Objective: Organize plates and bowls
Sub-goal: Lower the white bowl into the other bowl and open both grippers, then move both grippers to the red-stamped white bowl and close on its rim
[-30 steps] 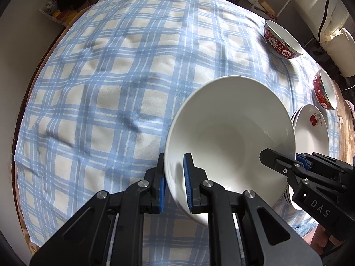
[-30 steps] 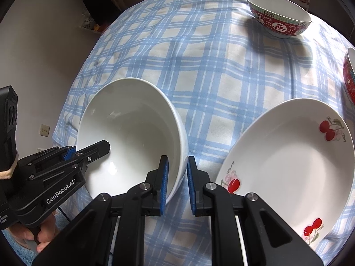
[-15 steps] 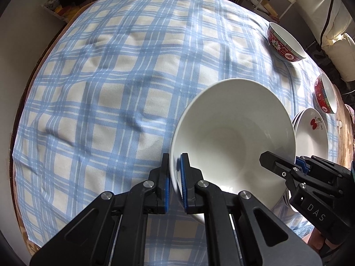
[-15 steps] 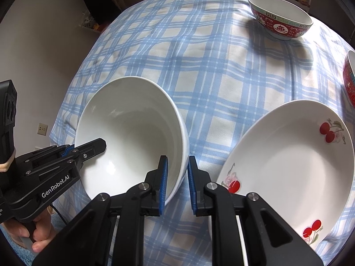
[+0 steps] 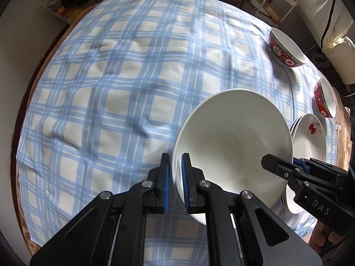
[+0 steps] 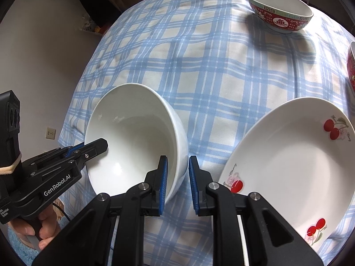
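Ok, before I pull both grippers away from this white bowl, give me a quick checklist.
1. Left gripper releasing: its jaws are opening with the white bowl rim between them, and a slight gap shows at the outer pad. Ok.
2. Right gripper releasing: its jaws are opening around the opposite rim, and the outer pad stands off the wall. Ok.
3. Bowl resting flat on the tablecloth: its base is hidden. Cannot tell.
4. Bowl apart from the cherry plate: cloth shows between them. Ok.
5. Red bowls out of the way: both sit far across the table. Ok.
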{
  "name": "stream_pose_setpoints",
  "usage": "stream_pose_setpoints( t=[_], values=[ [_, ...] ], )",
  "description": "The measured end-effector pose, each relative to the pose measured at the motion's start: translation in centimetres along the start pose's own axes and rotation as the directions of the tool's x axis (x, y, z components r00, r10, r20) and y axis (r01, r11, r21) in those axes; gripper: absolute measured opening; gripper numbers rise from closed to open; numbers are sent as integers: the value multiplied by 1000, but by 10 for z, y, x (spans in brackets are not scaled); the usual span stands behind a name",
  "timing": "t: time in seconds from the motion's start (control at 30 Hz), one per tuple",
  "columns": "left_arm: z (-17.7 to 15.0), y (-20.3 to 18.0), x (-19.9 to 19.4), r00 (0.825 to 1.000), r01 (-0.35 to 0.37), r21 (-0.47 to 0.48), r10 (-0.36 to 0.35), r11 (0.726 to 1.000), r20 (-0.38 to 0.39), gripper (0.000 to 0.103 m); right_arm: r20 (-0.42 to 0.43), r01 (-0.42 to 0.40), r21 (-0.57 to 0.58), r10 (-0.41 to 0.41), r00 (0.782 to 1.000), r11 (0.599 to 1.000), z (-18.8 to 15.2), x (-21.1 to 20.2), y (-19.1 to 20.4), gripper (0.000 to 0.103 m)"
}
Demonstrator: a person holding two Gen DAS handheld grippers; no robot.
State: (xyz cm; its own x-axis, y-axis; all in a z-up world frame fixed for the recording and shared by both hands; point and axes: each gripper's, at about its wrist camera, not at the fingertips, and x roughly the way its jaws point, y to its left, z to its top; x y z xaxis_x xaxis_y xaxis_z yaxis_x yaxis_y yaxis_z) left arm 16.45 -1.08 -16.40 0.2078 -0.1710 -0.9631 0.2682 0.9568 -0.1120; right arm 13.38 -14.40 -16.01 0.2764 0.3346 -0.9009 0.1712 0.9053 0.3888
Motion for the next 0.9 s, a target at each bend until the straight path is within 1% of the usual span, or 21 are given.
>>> stream_pose_setpoints(
  t=[0.1, 0.17, 0.23, 0.3, 0.33, 0.37, 0.4, 0.43, 0.47, 0.5, 0.57, 0.63, 0.7, 0.77, 0.9],
  values=[
    [4, 0, -12, 999, 7, 3, -8, 1000, 34, 15, 20, 18, -10, -18, 1000, 1000, 3, -9, 0, 22],
    [7, -3, -19, 999, -5, 22, 4, 1000, 43, 16, 27, 11, 10, -11, 1000, 1000, 6, -17, -4, 22],
    [10, -7, -26, 999, -10, 40, 8, 999, 50, 18, 44, 2, 24, -3, 999, 1000, 11, -28, -9, 27],
    [16, -12, -32, 998, -10, 54, 7, 999, 55, 26, 69, 13, 35, -15, 998, 999, 16, -41, -15, 47],
    [19, -14, -36, 998, -9, 63, 6, 998, 58, 28, 86, 18, 38, -22, 996, 999, 20, -49, -18, 51],
    [22, -18, -41, 998, -12, 67, 8, 998, 66, 35, 105, 22, 43, -27, 994, 999, 24, -56, -22, 55],
    [27, -21, -45, 997, -16, 69, 10, 998, 78, 45, 123, 26, 50, -32, 992, 998, 29, -64, -26, 56],
    [31, -24, -49, 996, -23, 69, 17, 997, 91, 50, 137, 31, 62, -39, 990, 998, 34, -71, -31, 56],
    [34, -27, -52, 995, -28, 70, 21, 997, 101, 59, 149, 39, 71, -49, 988, 997, 39, -77, -36, 59],
    [40, -30, -53, 995, -24, 70, 17, 997, 96, 69, 161, 48, 78, -60, 985, 996, 44, -83, -41, 66],
    [51, -36, -53, 997, -11, 67, 5, 998, 78, 76, 184, 65, 94, -82, 980, 993, 53, -94, -52, 75],
    [62, -43, -54, 997, -7, 68, 2, 998, 80, 76, 198, 81, 109, -101, 975, 991, 63, -102, -63, 79],
    [75, -50, -55, 996, -3, 70, -3, 998, 91, 79, 205, 87, 126, -112, 972, 988, 74, -108, -74, 93],
    [89, -57, -54, 995, -3, 70, -4, 998, 99, 83, 214, 91, 135, -119, 970, 987, 83, -111, -86, 99],
    [118, -75, -51, 992, 21, 94, -32, 995, 118, 85, 200, 98, 128, -122, 972, 987, 103, -112, -104, 99]
  ],
)
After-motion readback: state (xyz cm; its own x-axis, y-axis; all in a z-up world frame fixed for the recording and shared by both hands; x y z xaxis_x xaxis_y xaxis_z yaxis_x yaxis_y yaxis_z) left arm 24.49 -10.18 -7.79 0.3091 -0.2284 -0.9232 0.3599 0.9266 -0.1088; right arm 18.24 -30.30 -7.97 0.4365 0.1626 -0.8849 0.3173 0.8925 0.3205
